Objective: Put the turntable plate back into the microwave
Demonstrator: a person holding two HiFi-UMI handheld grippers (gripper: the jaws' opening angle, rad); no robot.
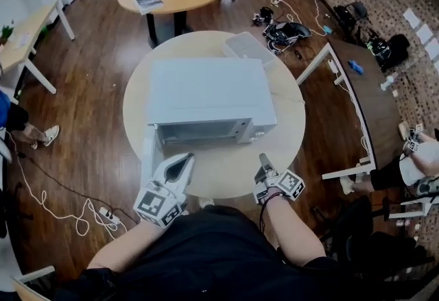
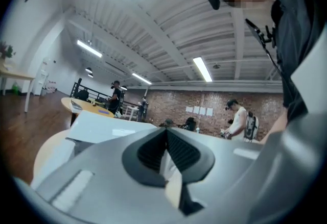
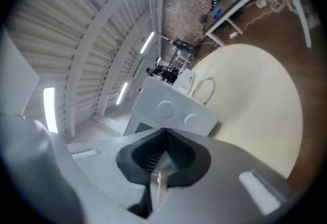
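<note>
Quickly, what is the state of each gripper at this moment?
Left gripper: closed, holding nothing.
Right gripper: closed, holding nothing.

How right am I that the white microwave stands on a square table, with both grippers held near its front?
Nearly. The table is round, not square; the head view shows it. The white microwave does stand on it, with the left gripper and right gripper held near its front.
</note>
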